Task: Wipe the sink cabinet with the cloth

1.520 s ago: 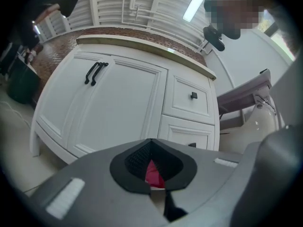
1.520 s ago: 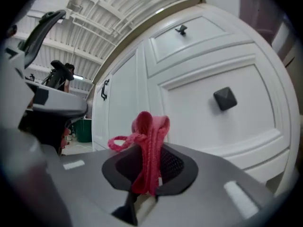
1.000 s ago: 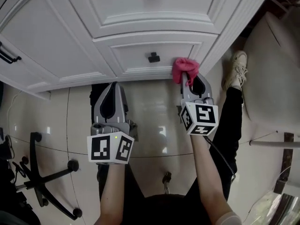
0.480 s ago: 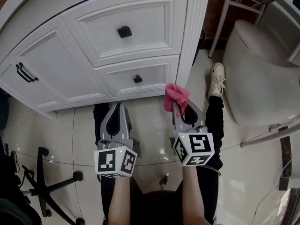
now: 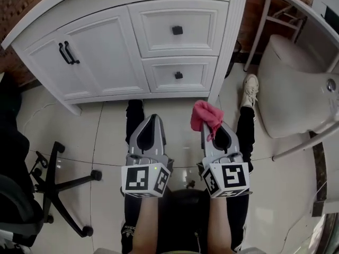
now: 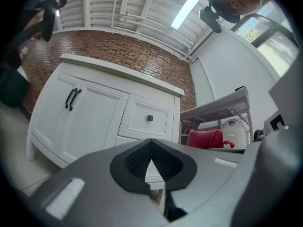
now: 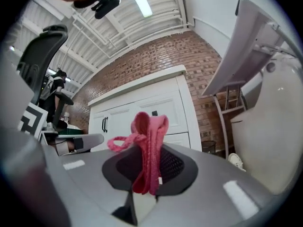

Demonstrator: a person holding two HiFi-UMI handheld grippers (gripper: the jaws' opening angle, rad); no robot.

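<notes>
**Cloth in R gripper, short of cabinet**

L gripper (image 5: 153, 119) sits near, over the floor (image 5: 106, 136), jaws together w/ nothing btwn. R gripper (image 5: 213, 130) is just right of it, jaws clamped on the pink cloth (image 5: 205, 116), which bunches past the tips and is not touching the cabinet. Farther off is the white sink cabinet (image 5: 106, 52), doors & drawers closed. Toilet (image 5: 296, 83) is far right.

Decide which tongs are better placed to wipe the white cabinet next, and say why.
Right. The right tongs are shut on the pink cloth, pointing toward the cabinet; the left tongs are shut and empty.
</notes>
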